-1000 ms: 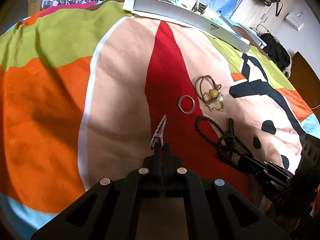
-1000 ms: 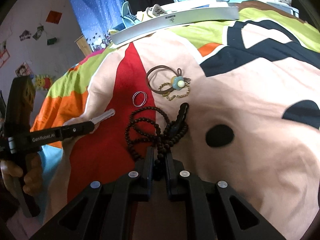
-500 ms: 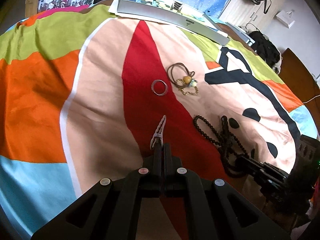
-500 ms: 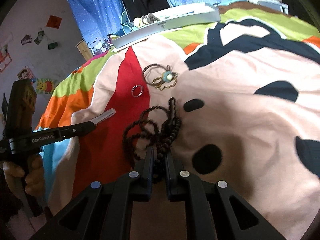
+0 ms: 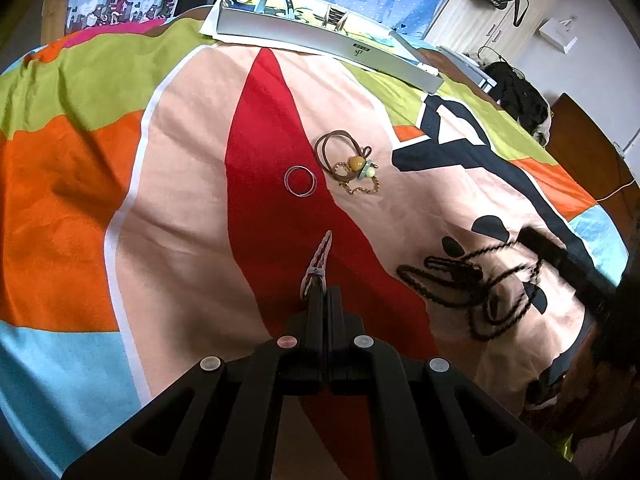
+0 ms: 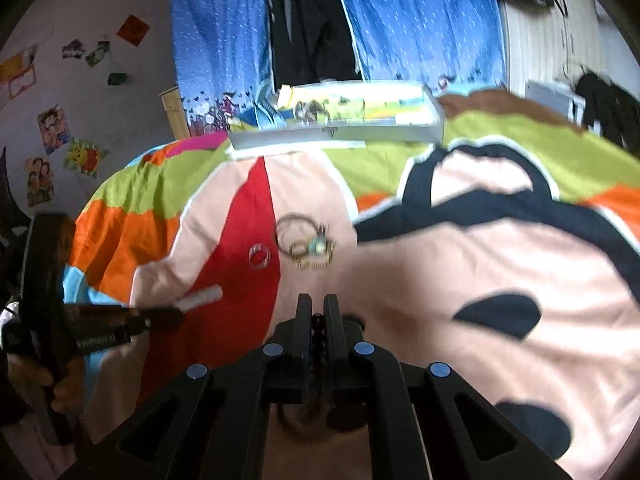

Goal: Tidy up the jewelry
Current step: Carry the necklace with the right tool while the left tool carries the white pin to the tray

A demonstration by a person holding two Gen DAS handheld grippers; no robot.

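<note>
Multicoloured matt woven cloth bedspread (image 5: 180,184), faintly creased. Thin shiny silver metal ring (image 5: 300,182). Brown smooth elastic hair tie (image 5: 340,148) with a glossy amber bead; fine gold metal chain (image 5: 360,190) beside it. Pale translucent plastic hair clip (image 5: 320,258). Dark matt round-beaded necklace (image 5: 472,288). Matt black plastic left gripper (image 5: 324,300).

A bed with a bright patchwork cover (image 5: 180,184) of orange, green, peach, red and navy carried a silver ring (image 5: 300,181), just right of it a brown hair tie with a gold chain (image 5: 348,162), and a long white tray (image 5: 320,42) at the far edge.
</note>
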